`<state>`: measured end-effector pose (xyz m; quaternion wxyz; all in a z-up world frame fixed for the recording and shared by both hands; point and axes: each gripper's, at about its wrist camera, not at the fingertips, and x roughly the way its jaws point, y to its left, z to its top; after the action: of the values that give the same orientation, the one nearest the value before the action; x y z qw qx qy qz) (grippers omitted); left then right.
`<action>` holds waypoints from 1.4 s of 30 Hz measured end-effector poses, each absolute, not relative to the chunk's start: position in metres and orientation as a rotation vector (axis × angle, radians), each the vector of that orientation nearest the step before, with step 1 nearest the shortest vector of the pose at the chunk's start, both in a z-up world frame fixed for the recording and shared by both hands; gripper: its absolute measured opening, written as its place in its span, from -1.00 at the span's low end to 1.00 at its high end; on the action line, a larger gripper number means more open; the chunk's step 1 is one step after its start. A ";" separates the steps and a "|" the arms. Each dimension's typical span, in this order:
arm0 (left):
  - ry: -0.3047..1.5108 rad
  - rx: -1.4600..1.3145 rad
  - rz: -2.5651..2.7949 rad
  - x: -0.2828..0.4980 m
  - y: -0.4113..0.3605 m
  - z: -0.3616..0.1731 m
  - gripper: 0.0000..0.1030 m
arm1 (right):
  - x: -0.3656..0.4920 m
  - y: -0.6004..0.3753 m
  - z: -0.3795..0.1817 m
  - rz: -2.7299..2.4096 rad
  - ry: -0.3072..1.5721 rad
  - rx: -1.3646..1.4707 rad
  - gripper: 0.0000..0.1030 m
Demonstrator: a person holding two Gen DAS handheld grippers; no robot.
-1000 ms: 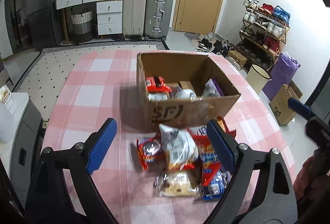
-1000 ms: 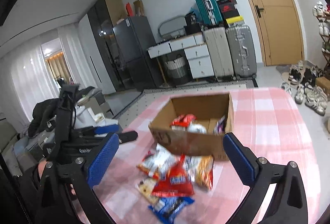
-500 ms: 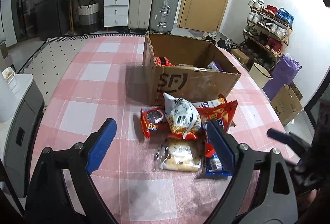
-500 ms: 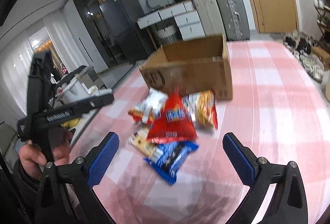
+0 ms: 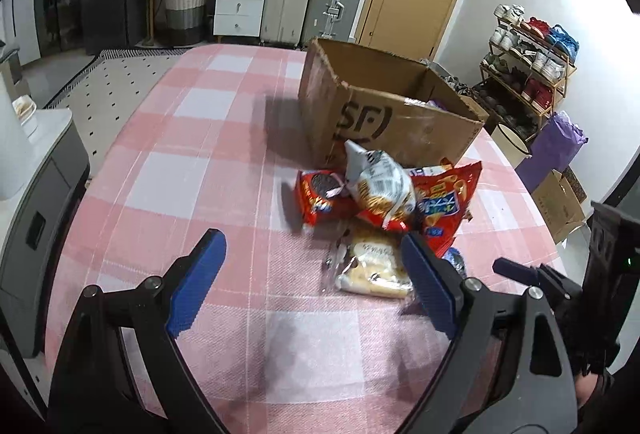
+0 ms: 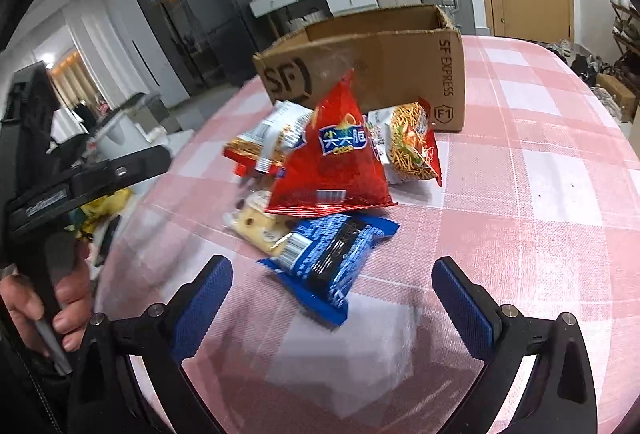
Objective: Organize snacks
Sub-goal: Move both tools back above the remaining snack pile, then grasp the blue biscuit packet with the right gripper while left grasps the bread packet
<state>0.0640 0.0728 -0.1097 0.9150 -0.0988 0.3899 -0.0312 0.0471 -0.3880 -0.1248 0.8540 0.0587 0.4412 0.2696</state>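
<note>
Cardboard box (image 5: pixel 384 114) sits open-topped on the pink checked cloth (image 5: pixel 192 170); I can't see what's in it from here. Snack pile just in front: crinkly red triangular bag (image 6: pixel 332 162), glossy blue packet (image 6: pixel 332 258), clear-wrapped cake (image 5: pixel 372 270). My left claw (image 5: pixel 308 286) and right claw (image 6: pixel 332 298) both spread wide, holding nothing.
</note>
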 end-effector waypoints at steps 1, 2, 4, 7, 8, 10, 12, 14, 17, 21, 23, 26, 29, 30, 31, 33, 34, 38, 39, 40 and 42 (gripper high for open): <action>0.806 -0.205 -0.063 0.064 0.074 -0.112 0.71 | 0.050 -0.386 -0.125 0.563 0.928 0.121 0.97; 0.811 -0.208 -0.062 0.065 0.076 -0.114 0.71 | 0.053 -0.384 -0.125 0.558 0.932 0.117 0.97; 0.816 -0.220 -0.055 0.066 0.081 -0.117 0.71 | 0.059 -0.382 -0.127 0.545 0.950 0.105 0.95; 0.825 -0.236 -0.040 0.067 0.087 -0.122 0.71 | 0.066 -0.375 -0.132 0.535 0.979 0.086 0.70; 0.831 -0.241 -0.029 0.067 0.090 -0.124 0.71 | 0.067 -0.374 -0.134 0.535 0.988 0.082 0.59; 0.840 -0.255 -0.020 0.068 0.095 -0.129 0.71 | 0.068 -0.372 -0.137 0.540 1.000 0.081 0.57; 0.846 -0.264 -0.017 0.069 0.098 -0.133 0.71 | 0.068 -0.370 -0.138 0.536 0.997 0.072 0.53; 0.857 -0.269 -0.015 0.071 0.099 -0.137 0.71 | 0.070 -0.367 -0.139 0.542 1.001 0.066 0.41; 0.863 -0.279 -0.024 0.072 0.100 -0.141 0.71 | 0.071 -0.362 -0.140 0.585 0.998 0.069 0.12; 0.870 -0.279 -0.024 0.072 0.099 -0.142 0.71 | 0.066 -0.360 -0.141 0.597 0.991 0.071 -0.03; 0.873 -0.277 -0.022 0.072 0.098 -0.142 0.71 | 0.065 -0.363 -0.142 0.607 0.993 0.089 -0.12; 0.872 -0.269 -0.020 0.070 0.096 -0.141 0.71 | 0.061 -0.371 -0.141 0.621 0.986 0.108 -0.16; 0.876 -0.263 -0.020 0.069 0.094 -0.141 0.71 | 0.058 -0.379 -0.140 0.619 0.988 0.131 -0.16; 0.876 -0.261 -0.020 0.068 0.093 -0.141 0.71 | 0.056 -0.383 -0.139 0.620 0.984 0.141 -0.16; 0.878 -0.259 -0.021 0.067 0.092 -0.141 0.71 | 0.053 -0.388 -0.138 0.618 0.979 0.147 -0.16; 0.887 -0.252 -0.022 0.068 0.089 -0.142 0.71 | 0.049 -0.394 -0.135 0.621 0.972 0.158 -0.16; 0.891 -0.249 -0.025 0.067 0.087 -0.142 0.71 | 0.047 -0.397 -0.133 0.622 0.968 0.164 -0.16; 0.921 -0.234 -0.055 0.070 0.076 -0.145 0.71 | 0.039 -0.406 -0.130 0.626 0.961 0.177 -0.16; 0.930 -0.231 -0.063 0.072 0.072 -0.146 0.71 | 0.036 -0.409 -0.130 0.623 0.959 0.181 -0.16; 0.934 -0.228 -0.069 0.072 0.069 -0.147 0.71 | 0.034 -0.414 -0.129 0.619 0.955 0.183 -0.16; 0.947 -0.211 -0.084 0.076 0.059 -0.149 0.71 | 0.031 -0.417 -0.128 0.611 0.943 0.184 -0.16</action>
<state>0.0763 0.0586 -0.1492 0.8838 -0.1012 0.4550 -0.0406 0.0309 -0.4167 -0.1276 0.8422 0.0869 0.4466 0.2893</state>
